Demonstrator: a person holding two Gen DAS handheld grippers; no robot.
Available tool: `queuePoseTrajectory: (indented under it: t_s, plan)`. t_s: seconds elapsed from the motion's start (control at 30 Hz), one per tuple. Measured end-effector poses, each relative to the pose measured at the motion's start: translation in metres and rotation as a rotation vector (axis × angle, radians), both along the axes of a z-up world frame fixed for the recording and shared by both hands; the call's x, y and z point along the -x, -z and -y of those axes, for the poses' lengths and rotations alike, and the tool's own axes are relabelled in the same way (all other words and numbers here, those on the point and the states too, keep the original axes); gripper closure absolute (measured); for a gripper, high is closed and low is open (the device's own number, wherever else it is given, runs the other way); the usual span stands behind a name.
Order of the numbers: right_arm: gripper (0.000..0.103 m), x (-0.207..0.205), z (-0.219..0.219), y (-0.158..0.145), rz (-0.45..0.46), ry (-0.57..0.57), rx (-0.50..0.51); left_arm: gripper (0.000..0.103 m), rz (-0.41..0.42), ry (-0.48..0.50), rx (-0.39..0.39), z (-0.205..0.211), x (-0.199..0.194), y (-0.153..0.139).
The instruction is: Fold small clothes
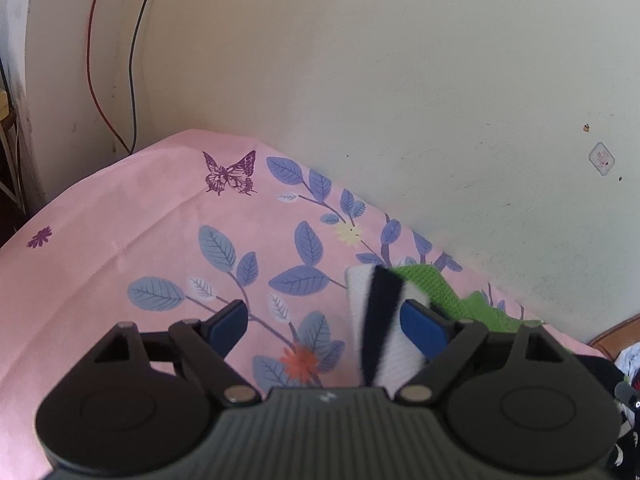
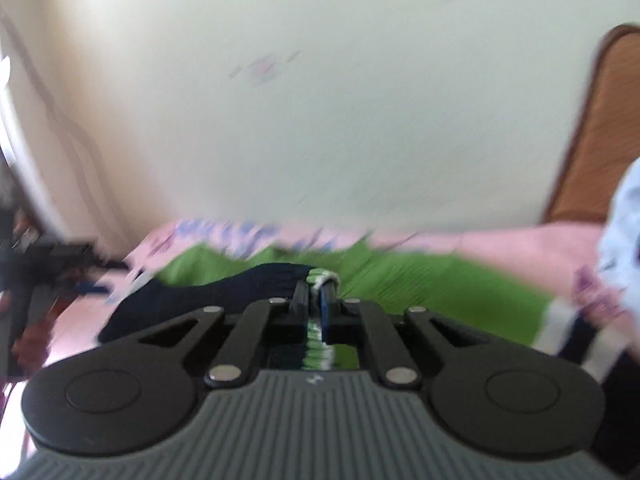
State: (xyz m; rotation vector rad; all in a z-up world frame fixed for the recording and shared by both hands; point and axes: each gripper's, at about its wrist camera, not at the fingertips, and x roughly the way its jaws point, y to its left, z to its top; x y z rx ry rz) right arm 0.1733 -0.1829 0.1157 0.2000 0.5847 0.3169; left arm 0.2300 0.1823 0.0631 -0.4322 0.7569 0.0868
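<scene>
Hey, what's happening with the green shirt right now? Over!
Right gripper jaws shut on green garment. Left gripper jaws open, its white-and-navy striped end lying between them, unpinched. Nothing in the way on the pink sheet.

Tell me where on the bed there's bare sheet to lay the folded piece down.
Bare pink sheet lies between the butterfly print and the left gripper. Crowded on its other side: the green garment against the wall.
</scene>
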Motion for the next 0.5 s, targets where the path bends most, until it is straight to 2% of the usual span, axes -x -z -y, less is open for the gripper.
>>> queuePoseTrajectory:
  t_s: [0.03, 0.1, 0.13, 0.17, 0.2, 0.23, 0.27, 0.3, 0.33, 0.37, 0.43, 0.5]
  plan:
    - [0.090, -0.005, 0.004, 0.004, -0.018, 0.022, 0.027, 0.016, -0.009, 0.006, 0.010, 0.002, -0.004, 0.002]
    - [0.084, -0.012, 0.010, 0.021, -0.115, 0.026, 0.026, 0.016, -0.026, 0.032, 0.045, 0.006, -0.009, 0.008]
    - [0.074, -0.011, 0.011, 0.028, -0.149, 0.014, 0.007, 0.015, -0.033, 0.049, 0.062, 0.009, -0.010, 0.011]
    - [0.068, -0.006, 0.013, 0.032, -0.157, 0.012, -0.012, 0.013, -0.038, 0.068, 0.077, 0.012, -0.011, 0.014]
    - [0.057, 0.000, 0.013, 0.035, -0.147, 0.018, -0.023, 0.011, -0.041, 0.089, 0.090, 0.016, -0.012, 0.016]
    - [0.052, 0.006, 0.012, 0.035, -0.135, 0.027, -0.029, 0.011, -0.042, 0.105, 0.095, 0.020, -0.012, 0.018]
    - [0.051, 0.011, 0.012, 0.036, -0.130, 0.034, -0.037, 0.014, -0.041, 0.117, 0.087, 0.025, -0.012, 0.020]
    - [0.051, 0.013, 0.006, 0.038, -0.134, 0.039, -0.049, 0.024, -0.043, 0.133, 0.059, 0.032, -0.013, 0.022]
    - [0.051, 0.014, 0.006, 0.039, -0.140, 0.041, -0.052, 0.070, -0.070, 0.168, 0.019, 0.039, -0.016, 0.025]
    - [0.051, 0.016, 0.006, 0.039, -0.145, 0.043, -0.043, 0.089, -0.094, 0.193, -0.029, 0.046, -0.018, 0.027]
    - [0.051, 0.014, 0.002, 0.041, -0.150, 0.040, -0.017, 0.092, -0.083, 0.238, -0.133, 0.051, -0.016, 0.023]
    - [0.051, 0.015, 0.001, 0.041, -0.153, 0.036, 0.003, 0.093, -0.097, 0.216, -0.211, 0.041, -0.016, 0.020]
